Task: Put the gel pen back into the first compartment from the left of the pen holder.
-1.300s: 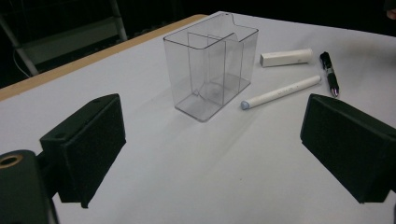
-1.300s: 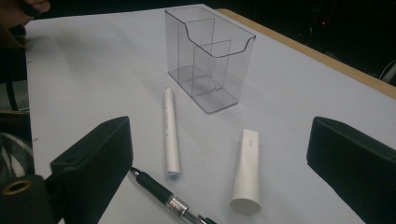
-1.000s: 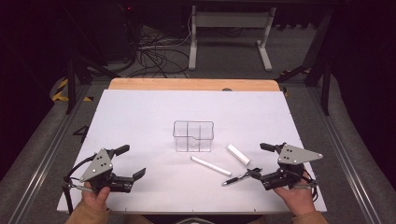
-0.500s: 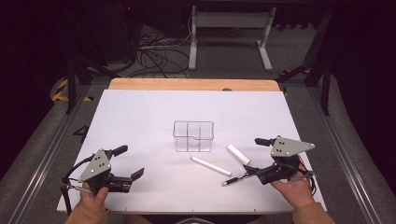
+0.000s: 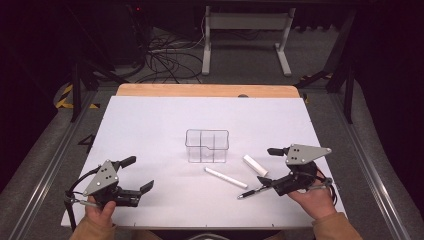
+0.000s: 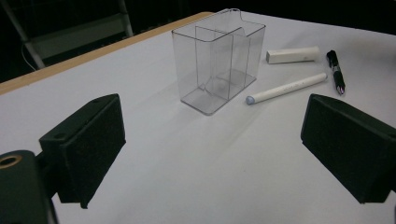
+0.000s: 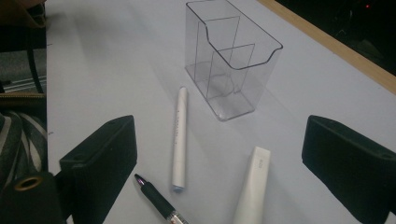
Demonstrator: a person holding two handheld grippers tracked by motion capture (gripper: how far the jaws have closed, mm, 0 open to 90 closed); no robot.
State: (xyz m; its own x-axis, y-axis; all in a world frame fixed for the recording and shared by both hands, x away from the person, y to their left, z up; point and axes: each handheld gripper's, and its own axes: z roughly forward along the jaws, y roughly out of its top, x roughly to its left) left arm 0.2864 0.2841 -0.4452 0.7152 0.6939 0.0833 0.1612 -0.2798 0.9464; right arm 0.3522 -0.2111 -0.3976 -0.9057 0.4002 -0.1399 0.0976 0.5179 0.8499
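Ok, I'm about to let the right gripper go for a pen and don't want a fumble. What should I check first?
1. Right gripper jaws apart, nothing between them: ok.
2. Black pen lying free on the table: ok.
3. White pen and white tube not touching the black pen: ok.
4. Clear organizer upright, compartments empty: ok.
5. Left gripper open, well away: ok.
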